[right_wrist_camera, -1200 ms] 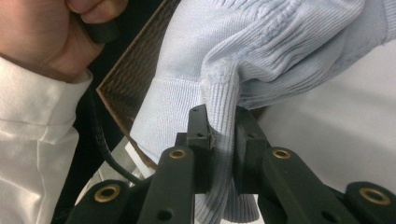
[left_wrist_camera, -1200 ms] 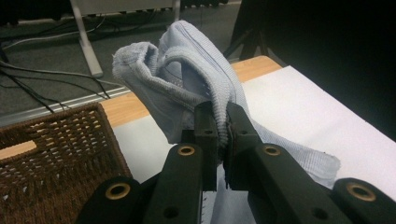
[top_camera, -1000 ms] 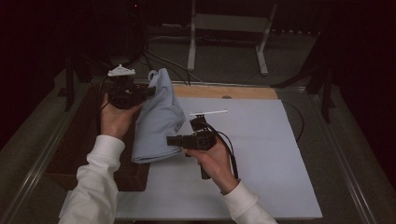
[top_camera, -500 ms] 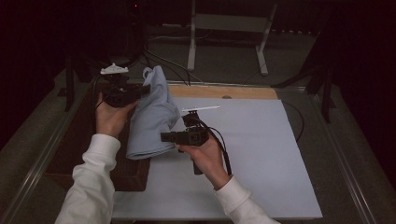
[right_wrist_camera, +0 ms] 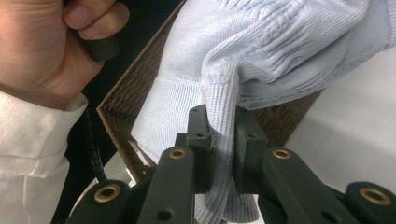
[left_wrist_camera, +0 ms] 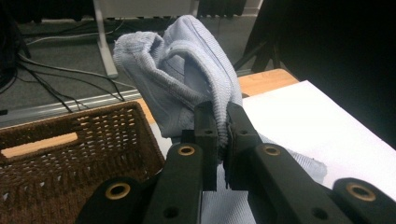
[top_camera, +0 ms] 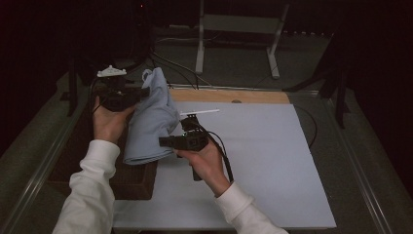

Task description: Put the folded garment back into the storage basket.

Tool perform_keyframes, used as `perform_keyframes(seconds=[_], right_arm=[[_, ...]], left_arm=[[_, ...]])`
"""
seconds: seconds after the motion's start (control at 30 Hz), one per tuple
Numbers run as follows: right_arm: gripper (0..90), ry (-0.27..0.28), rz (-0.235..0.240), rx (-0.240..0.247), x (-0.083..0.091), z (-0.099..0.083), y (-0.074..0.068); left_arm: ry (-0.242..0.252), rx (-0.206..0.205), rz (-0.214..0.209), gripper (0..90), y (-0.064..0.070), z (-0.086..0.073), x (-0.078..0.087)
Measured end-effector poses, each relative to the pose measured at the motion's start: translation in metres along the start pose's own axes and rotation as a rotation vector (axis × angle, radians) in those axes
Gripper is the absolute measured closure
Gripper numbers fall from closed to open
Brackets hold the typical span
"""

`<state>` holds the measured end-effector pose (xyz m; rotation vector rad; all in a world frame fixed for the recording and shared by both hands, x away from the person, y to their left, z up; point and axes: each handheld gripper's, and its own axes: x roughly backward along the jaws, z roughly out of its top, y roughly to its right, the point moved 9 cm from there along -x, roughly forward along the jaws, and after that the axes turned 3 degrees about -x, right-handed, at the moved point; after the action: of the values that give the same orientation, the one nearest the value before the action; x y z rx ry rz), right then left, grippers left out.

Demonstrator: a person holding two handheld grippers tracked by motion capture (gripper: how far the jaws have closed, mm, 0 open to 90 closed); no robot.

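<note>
A light blue knitted garment [top_camera: 151, 119] hangs in the air between both grippers, over the left edge of the white board. My left gripper [top_camera: 139, 91] is shut on its upper part [left_wrist_camera: 187, 79], the ribbed fabric pinched between the jaws [left_wrist_camera: 223, 128]. My right gripper [top_camera: 163, 142] is shut on a lower ribbed edge [right_wrist_camera: 222, 116]. A brown wicker basket [left_wrist_camera: 70, 154] stands below and beside the garment; in the high view the basket [top_camera: 131, 180] sits at the table's left, under the cloth's hanging end.
A white board [top_camera: 253, 156] covers the table, with a wooden strip [top_camera: 229, 96] along its far edge. A metal stand [top_camera: 238, 29] and cables lie on the floor behind. A hand and white sleeve [right_wrist_camera: 32, 93] show in the right gripper view.
Both grippers have carried the garment leftward, toward the basket. The right gripper moved left and slightly down; the cloth now hangs over the basket's edge.
</note>
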<state>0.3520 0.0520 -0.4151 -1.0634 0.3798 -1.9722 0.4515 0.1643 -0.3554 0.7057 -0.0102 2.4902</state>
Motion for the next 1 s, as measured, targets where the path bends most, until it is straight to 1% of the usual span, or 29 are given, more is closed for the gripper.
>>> perform_keyframes(seconds=[0.3,0.53,0.7,1.0], right_arm=[[80.1,-0.005,-0.002,-0.008,-0.011,0.000,-0.002],[80.1,-0.003,-0.005,-0.008,-0.017,0.001,-0.006],[80.1,0.000,-0.006,-0.005,-0.023,0.003,-0.009],[80.1,0.002,-0.010,-0.005,-0.034,0.003,-0.012]], left_arm=[[-0.007,0.009,0.017,86.3,-0.011,-0.003,0.005],[-0.004,0.010,0.026,86.4,-0.015,-0.004,0.007],[0.001,0.024,0.032,86.4,-0.022,-0.005,0.009],[-0.006,0.029,0.043,86.4,-0.030,-0.008,0.010]])
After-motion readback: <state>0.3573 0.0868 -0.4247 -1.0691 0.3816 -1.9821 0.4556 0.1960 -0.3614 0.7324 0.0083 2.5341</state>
